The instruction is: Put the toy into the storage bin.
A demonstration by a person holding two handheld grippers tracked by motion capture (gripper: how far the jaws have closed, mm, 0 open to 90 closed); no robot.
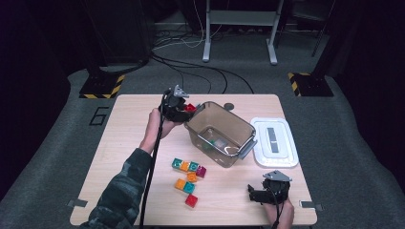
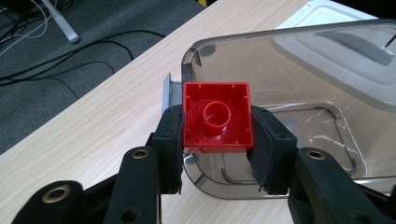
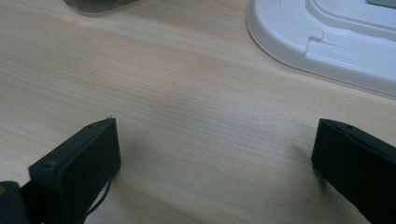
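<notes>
Left gripper view: our left gripper (image 2: 217,135) pinches the red brick (image 2: 218,117), square, hollow underside facing us, at frame centre; right gripper (image 3: 212,154) spread wide.

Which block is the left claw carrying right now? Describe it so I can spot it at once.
Start at the clear bin in the middle of the table. At its far-left corner sits the left claw, shut on a red block. Unlike the loose blocks nearer the person, it is off the table, hollow underside toward the claw's camera.
</notes>
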